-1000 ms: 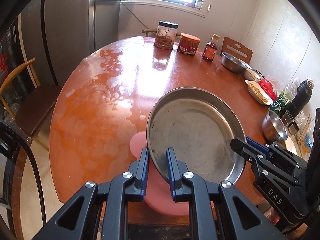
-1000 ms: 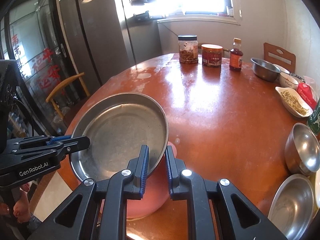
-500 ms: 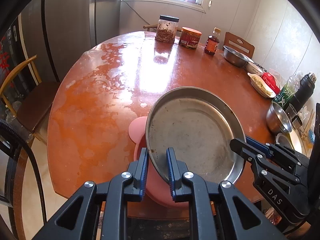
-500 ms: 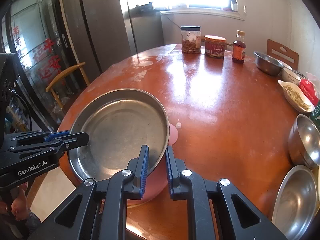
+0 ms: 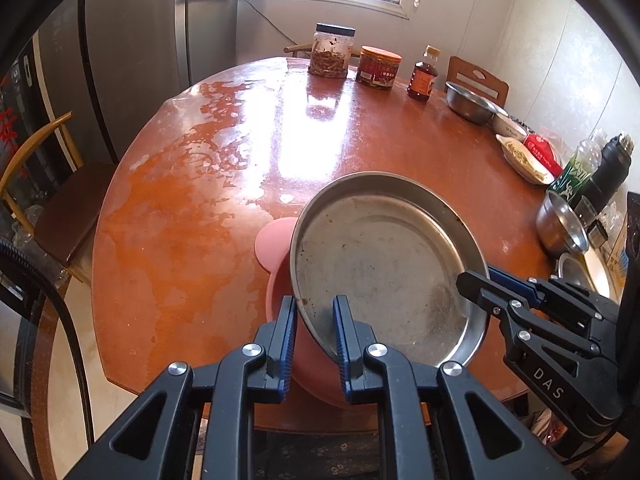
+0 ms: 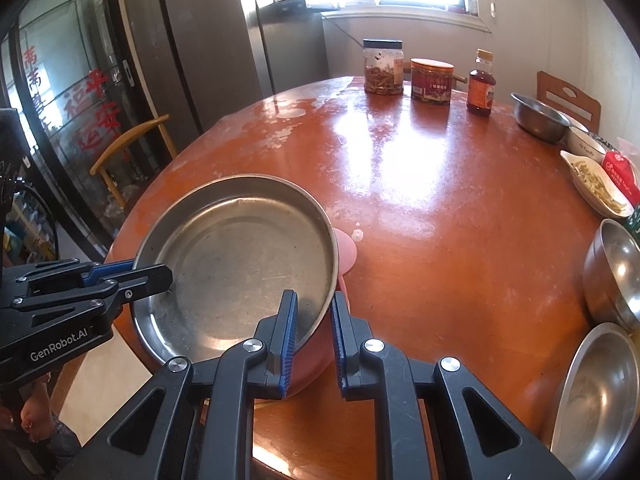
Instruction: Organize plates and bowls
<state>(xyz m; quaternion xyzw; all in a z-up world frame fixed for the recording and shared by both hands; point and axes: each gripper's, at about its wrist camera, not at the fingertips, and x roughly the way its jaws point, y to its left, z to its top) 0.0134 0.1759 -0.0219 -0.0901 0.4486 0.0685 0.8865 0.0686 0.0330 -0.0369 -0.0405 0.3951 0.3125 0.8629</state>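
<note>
Both grippers, left (image 5: 314,340) and right (image 6: 313,338), pinched onto opposite edges of pan (image 5: 384,264), sharing its wide span over pink bowl (image 5: 276,240) near table (image 5: 180,208) edge, likely for stacking. Since a second ago: same clamps, pan seemingly lifted slightly, more table showing.

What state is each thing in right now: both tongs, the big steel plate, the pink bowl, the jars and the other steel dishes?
Left tongs: shut on the steel plate's rim.
Right tongs: shut on the opposite rim.
Steel plate: empty, tilted, over the pink bowl.
Pink bowl: upright on the table, mostly covered by the plate.
Two jars: lids on.
Sauce bottle: capped, upright.
Steel bowl: empty, upright.
</note>
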